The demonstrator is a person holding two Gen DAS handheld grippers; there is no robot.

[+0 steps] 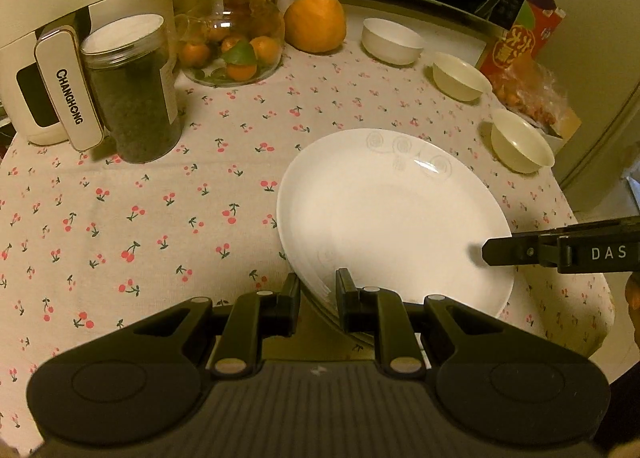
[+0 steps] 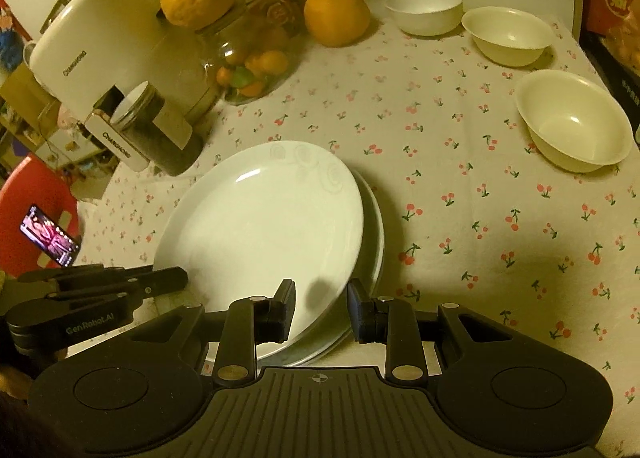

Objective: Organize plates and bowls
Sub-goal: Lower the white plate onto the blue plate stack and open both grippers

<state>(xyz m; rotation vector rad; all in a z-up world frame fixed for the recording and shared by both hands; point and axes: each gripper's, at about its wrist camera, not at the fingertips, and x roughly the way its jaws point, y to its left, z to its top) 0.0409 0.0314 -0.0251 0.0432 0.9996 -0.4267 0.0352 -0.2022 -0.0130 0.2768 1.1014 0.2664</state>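
**Two stacked plates, three bowls waiting**

Two glazed white ceramic plates (image 2: 264,226) lie stacked at the near edge of the cherry-print tablecloth (image 2: 460,186). They look rigid, slick and breakable, so the rim is probably the safest hold.

The left gripper (image 1: 318,290) straddles the rim at 6 o'clock, fingers spread. The right gripper (image 2: 320,302) does likewise, also not pinching.

Three cream bowls (image 2: 576,126) curve away toward 1 o'clock.

Only the right wrist view reveals the lower plate's edge; the left wrist view shows one plate and the right gripper's finger over the rim at 3 o'clock.
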